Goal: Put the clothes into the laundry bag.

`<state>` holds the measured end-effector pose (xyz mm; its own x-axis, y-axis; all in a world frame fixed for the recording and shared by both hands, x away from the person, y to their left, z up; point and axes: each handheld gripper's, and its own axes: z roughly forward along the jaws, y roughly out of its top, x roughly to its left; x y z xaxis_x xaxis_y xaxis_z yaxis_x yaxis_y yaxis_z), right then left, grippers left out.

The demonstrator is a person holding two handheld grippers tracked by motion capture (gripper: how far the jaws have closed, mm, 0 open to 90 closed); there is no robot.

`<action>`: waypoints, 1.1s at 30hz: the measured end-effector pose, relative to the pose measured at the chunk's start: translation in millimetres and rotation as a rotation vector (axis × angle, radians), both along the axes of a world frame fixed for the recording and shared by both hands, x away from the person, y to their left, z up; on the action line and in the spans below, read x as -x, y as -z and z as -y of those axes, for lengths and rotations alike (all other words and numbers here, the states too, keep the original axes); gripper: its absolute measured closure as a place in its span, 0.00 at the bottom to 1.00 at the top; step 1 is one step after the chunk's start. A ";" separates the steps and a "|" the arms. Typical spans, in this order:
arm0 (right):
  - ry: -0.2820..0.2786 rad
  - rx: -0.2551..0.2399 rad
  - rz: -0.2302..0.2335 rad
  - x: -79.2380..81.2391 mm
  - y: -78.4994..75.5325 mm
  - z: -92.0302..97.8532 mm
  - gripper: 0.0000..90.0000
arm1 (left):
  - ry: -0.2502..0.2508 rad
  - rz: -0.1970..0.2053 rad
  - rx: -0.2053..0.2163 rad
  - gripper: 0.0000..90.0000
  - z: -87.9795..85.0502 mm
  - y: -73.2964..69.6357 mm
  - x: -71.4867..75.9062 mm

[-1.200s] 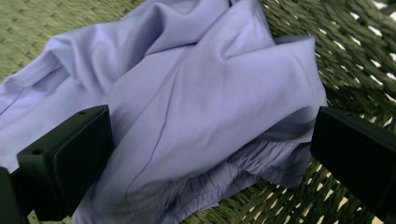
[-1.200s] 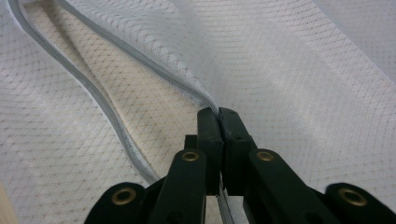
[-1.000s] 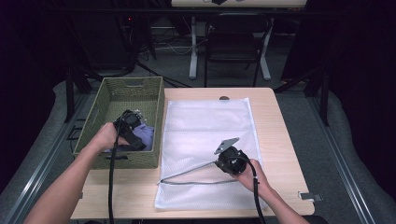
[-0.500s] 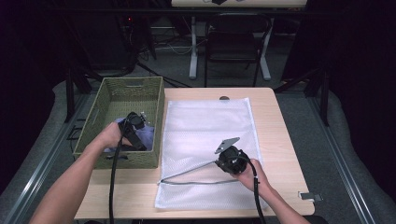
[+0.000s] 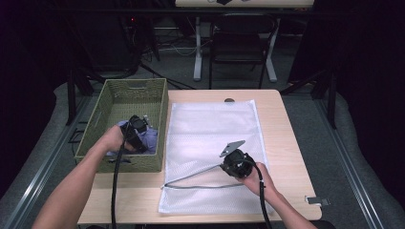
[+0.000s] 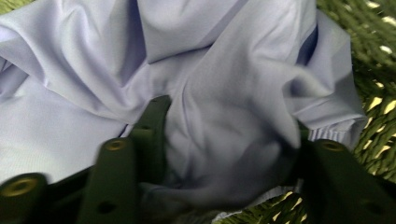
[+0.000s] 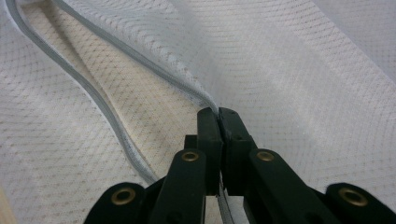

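Note:
A lavender cloth (image 5: 152, 139) lies crumpled in the green woven basket (image 5: 136, 82) at the table's left. My left gripper (image 5: 141, 137) reaches down into the basket. Its jaws have just been closing, and in the left gripper view a bunched fold of the cloth (image 6: 210, 56) is squeezed between them (image 6: 229, 121). A white mesh bag (image 5: 215, 129) lies flat on the table. My right gripper (image 5: 222, 165) is shut on the upper zipper edge of the bag's mouth and holds it raised. In the right gripper view the jaws (image 7: 218, 114) pinch the mesh (image 7: 303, 84) beside the grey zipper (image 7: 93, 88).
The light wooden table (image 5: 286, 143) has bare room to the right of the bag. A small metal clip (image 5: 317, 200) sits near its front right corner. Chairs and desk legs stand in the dark beyond the far edge.
My left hand has crept a little to the right inside the basket, onto the cloth, and its jaws have narrowed around a fold. The right gripper has stayed put with the bag's edge.

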<state>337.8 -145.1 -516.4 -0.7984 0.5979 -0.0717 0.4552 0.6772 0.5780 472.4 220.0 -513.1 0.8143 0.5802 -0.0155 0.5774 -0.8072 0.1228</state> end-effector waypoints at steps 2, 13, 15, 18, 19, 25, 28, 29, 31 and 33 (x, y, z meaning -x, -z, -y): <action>0.000 0.000 0.000 -0.1 0.0 0.0 0.98 | 0.005 -0.002 -0.003 0.67 0.3 -0.4 0.0; 0.005 -0.005 -0.004 0.0 -0.3 0.8 0.98 | 0.000 0.018 0.028 0.89 -3.6 -3.4 2.9; 0.004 -0.002 -0.002 -0.4 -0.2 1.1 0.98 | 0.007 0.030 0.037 0.90 -4.4 -6.4 5.3; 0.005 -0.005 -0.004 -0.4 -0.1 0.8 0.98 | 0.000 0.042 0.062 0.91 -10.0 -11.5 7.6; 0.005 -0.005 -0.004 -0.4 -0.1 0.8 0.98 | 0.000 0.042 0.062 0.91 -10.0 -11.5 7.6; 0.006 -0.007 -0.006 -0.7 0.1 0.7 0.98 | -0.013 0.066 0.097 0.92 -17.9 -20.0 11.9; 0.006 -0.007 -0.005 -0.5 0.0 0.7 0.98 | -0.011 0.070 0.103 0.92 -20.7 -24.4 13.2; 0.007 -0.008 -0.006 -0.4 -0.2 0.9 0.98 | -0.012 0.075 0.106 0.92 -21.6 -26.0 13.6; 0.009 -0.009 -0.006 -0.4 -0.3 1.0 0.98 | -0.018 0.081 0.111 0.92 -23.2 -29.1 15.0; 0.009 -0.009 -0.004 -0.5 -0.3 1.1 0.98 | -0.015 0.089 0.117 0.93 -25.8 -34.3 16.1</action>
<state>338.3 -146.2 -516.0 -0.7932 0.6057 -0.0631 0.4636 0.6677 0.5824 456.3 245.8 -478.8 0.8065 0.5911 -0.0120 0.5723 -0.7755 0.2668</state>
